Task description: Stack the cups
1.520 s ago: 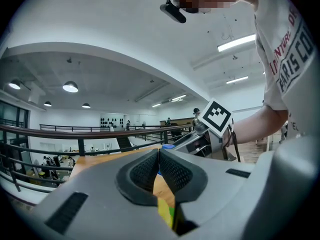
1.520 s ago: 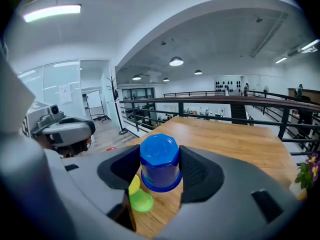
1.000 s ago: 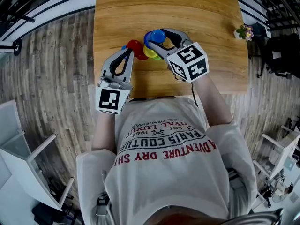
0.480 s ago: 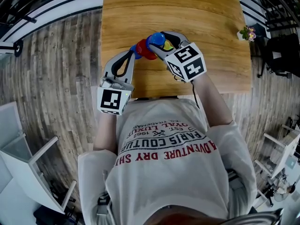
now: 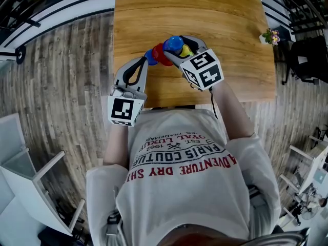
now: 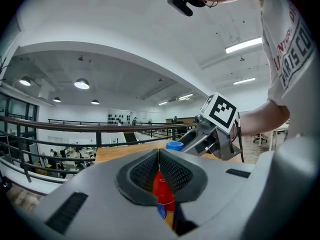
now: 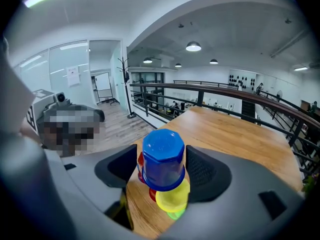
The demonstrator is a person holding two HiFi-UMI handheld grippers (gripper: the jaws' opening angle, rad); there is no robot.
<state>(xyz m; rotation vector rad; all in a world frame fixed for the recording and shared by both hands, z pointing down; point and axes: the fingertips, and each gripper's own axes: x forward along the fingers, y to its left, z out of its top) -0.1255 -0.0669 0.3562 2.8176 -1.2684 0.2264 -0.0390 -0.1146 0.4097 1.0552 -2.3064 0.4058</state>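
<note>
Blue cup placed on yellow cup; our right fingers just opened, loose around it. Left fingers pinch red cup; next we likely stack it.

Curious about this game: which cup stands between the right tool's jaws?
The blue cup, upside down above the yellow cup. The right gripper has just been opening its jaws around it; the left gripper pinches the red cup.

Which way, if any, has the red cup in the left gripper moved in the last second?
Yes. The red cup has shifted right across the wooden table, toward the flower pot at its edge, closing on the blue cup.
</note>
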